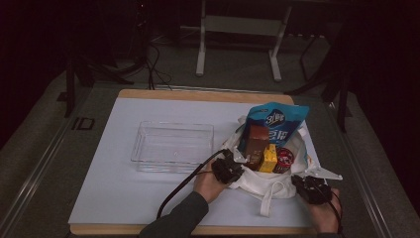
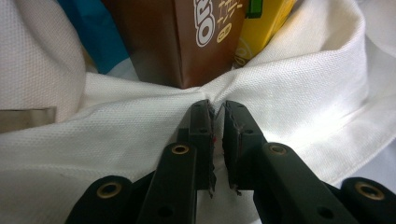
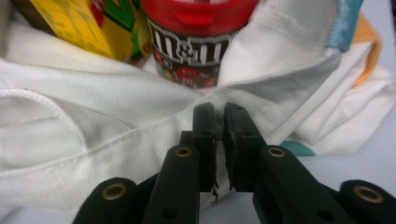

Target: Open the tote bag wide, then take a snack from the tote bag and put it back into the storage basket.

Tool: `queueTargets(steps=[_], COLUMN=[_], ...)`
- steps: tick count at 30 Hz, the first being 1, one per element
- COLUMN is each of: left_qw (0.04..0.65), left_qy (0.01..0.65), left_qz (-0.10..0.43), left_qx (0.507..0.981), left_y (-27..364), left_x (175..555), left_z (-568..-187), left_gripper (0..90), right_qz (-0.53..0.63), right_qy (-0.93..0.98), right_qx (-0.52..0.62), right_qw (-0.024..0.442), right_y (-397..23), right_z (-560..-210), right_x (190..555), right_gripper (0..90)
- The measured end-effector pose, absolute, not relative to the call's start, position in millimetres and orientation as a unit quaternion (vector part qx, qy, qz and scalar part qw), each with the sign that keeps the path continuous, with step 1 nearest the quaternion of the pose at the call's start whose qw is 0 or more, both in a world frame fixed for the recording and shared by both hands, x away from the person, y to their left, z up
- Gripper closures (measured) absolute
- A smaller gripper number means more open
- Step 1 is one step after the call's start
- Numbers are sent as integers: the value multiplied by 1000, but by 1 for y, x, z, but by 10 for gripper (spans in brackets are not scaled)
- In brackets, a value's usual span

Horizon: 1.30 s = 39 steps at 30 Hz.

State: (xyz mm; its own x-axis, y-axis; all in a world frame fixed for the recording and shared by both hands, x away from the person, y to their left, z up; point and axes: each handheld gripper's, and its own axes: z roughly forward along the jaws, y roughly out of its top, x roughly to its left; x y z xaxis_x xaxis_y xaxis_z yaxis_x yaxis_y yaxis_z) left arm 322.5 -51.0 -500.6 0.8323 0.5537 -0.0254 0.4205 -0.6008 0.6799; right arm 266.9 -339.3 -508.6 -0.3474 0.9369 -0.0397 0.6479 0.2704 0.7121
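A white cloth bag sits at the table's front right. Upright in it are a blue snack pouch, a brown Oreo box, a yellow box and a red-lidded M&M's tub. My left gripper is shut on the bag's near left rim; in its own view the jaws pinch puckered cloth below the brown box. At the near right rim my right gripper is shut on the cloth, its jaws just under the M&M's tub.
A clear plastic tray lies empty on the white mat, left of the bag. The bag's strap hangs toward the table's front edge. Beyond the table are a metal stand and floor cables.
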Motion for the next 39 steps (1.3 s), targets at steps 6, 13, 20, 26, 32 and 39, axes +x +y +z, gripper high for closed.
queueTargets(steps=[6,13,20,26,32,39], left_qw=[358,387,421,442,456,454], left_qy=[273,260,245,245,246,226], left_qz=[91,76,81,88,95,115], left_qx=[888,881,870,858,850,854], left_y=[-50,-42,-28,-15,-10,-14], left_x=[322,320,317,322,327,331], left_z=[-499,-486,-464,-447,-436,-425], left_gripper=[811,782,714,684,657,630], right_qz=[324,318,326,330,331,338], right_qy=[747,748,745,744,744,742], right_qx=[531,526,527,527,526,528], right_qw=[234,250,247,247,243,239], right_y=[-341,-338,-340,-341,-342,-343], right_z=[-521,-523,-524,-525,-526,-526], right_x=[268,265,264,263,262,262], right_gripper=[878,878,878,879,880,880])
